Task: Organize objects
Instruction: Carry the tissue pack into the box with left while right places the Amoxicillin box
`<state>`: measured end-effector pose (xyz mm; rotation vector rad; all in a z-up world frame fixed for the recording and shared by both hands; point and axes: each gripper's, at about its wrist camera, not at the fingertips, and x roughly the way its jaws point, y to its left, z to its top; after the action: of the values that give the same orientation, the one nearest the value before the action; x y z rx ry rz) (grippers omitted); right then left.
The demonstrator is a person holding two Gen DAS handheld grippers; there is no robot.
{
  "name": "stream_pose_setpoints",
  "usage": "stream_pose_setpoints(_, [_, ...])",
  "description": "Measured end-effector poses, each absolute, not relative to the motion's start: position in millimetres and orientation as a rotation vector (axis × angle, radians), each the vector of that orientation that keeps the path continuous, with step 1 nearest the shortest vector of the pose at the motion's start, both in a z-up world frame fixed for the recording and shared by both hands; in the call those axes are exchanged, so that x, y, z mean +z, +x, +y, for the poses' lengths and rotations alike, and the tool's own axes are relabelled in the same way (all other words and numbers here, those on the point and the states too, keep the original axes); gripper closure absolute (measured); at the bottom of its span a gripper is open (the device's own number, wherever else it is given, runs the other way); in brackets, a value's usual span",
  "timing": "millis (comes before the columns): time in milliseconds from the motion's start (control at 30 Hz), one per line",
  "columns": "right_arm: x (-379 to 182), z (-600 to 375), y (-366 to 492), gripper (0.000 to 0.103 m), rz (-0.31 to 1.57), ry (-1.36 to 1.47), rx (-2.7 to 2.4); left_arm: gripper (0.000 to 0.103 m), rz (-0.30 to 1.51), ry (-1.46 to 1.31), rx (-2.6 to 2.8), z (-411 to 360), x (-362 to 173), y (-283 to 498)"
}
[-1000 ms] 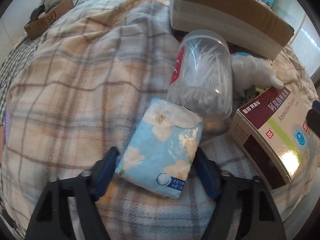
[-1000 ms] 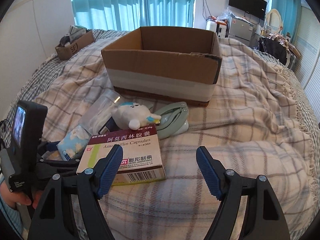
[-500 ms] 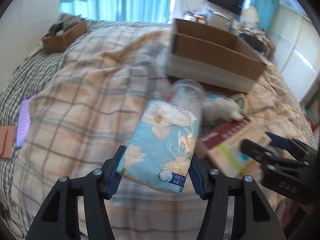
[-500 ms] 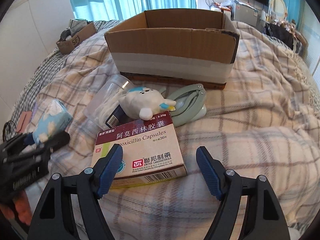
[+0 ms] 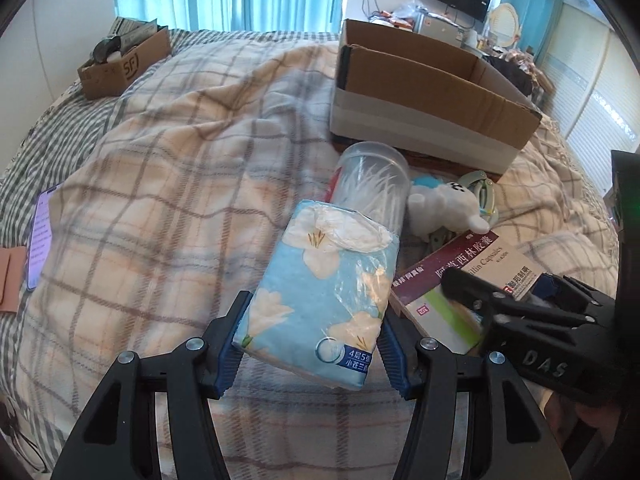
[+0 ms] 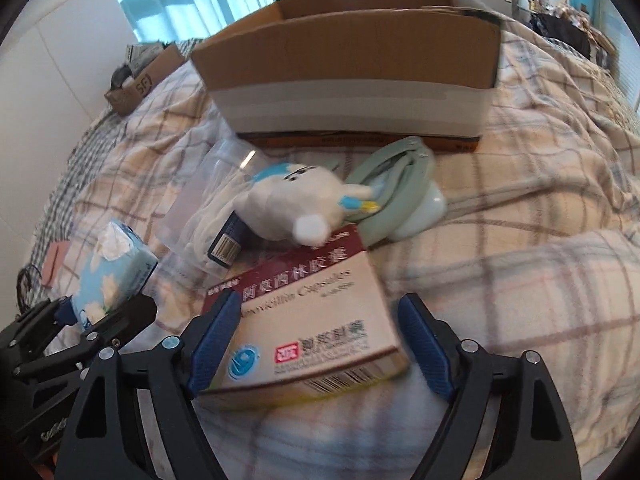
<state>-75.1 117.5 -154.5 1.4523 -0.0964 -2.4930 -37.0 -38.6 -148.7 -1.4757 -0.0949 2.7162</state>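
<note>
The left gripper (image 5: pixel 312 340) pinches a blue flowered tissue pack (image 5: pixel 320 292) between its blue pads, lifted above the plaid blanket (image 5: pixel 160 200). The right gripper (image 6: pixel 320 344) has its jaws spread on either side of the medicine box (image 6: pixel 308 320), whose near end lies between them, the right pad clear of it. Beyond the jaws lie a plush toy (image 6: pixel 296 204), a cotton swab jar (image 5: pixel 372 184) and the open cardboard box (image 6: pixel 352 76).

Open cardboard box (image 5: pixel 432 92) top clear, plush toy (image 6: pixel 296 204), cotton-swab jar (image 5: pixel 372 188) crowd its front, blanket (image 5: pixel 160 184) leftward bare

Medicine box (image 6: pixel 304 320) motion-blurred, its print unreadable; cotton-swab jar (image 5: pixel 370 184) partly behind tissue pack (image 5: pixel 320 296).
</note>
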Motion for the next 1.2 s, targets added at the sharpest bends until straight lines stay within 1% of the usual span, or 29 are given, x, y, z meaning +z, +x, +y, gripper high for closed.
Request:
stream_pose_setpoints(100, [-149.9,106.1,-69.5,0.023,-0.009,1.443,-2.525,0.043,-0.097,-1.481,2.725,-43.2,-147.3,-35.1])
stream_pose_setpoints(133, [-148.0,105.1,-67.0,0.025,0.000,1.434,-2.530,0.043,-0.104,-1.484,2.724,-45.1,-146.9,-35.2])
stream_pose_setpoints(167, [-143.1,103.8,-62.3,0.032,0.013,1.410,-2.545,0.043,-0.106,-1.486,2.726,-46.5,-146.7,-35.3])
stream_pose_setpoints(200, [-138.9,103.3,-58.5,0.036,0.031,1.388,-2.563,0.043,-0.108,-1.488,2.732,-48.1,-146.3,-35.0])
stream_pose_setpoints(267, [-125.6,101.6,-50.2,0.050,0.070,1.328,-2.597,0.043,-0.117,-1.488,2.739,-50.9,-145.3,-33.8])
stream_pose_setpoints(367, [-102.6,99.0,-41.2,0.062,0.050,1.246,-2.613,0.043,-0.123,-1.483,2.766,-56.8,-141.7,-30.6])
stream_pose_setpoints(467, [-84.6,89.1,-31.3,0.070,0.021,1.162,-2.592,0.043,-0.142,-1.488,2.794,-68.3,-138.1,-28.5])
stream_pose_setpoints(600, [-78.2,69.2,-22.5,0.073,0.007,1.123,-2.513,0.043,-0.214,-1.496,2.833,-90.4,-130.8,-25.5])
stream_pose_setpoints(733, [-101.0,49.2,-21.9,0.074,0.067,1.192,-2.477,0.043,-0.185,-1.474,2.880,-103.4,-122.2,-19.2])
stream_pose_setpoints(800, [-101.3,47.2,-20.3,0.074,0.069,1.181,-2.495,0.043,-0.198,-1.464,2.876,-108.8,-120.1,-15.5])
stream_pose_setpoints(967, [-71.9,50.7,-14.2,0.074,0.107,1.072,-2.535,0.043,-0.220,-1.470,2.866,-111.3,-114.9,-13.9])
stream_pose_setpoints(1200, [-18.1,86.7,-20.3,0.074,0.109,0.915,-2.668,0.043,-0.256,-1.352,2.794,-85.6,-85.4,-30.2])
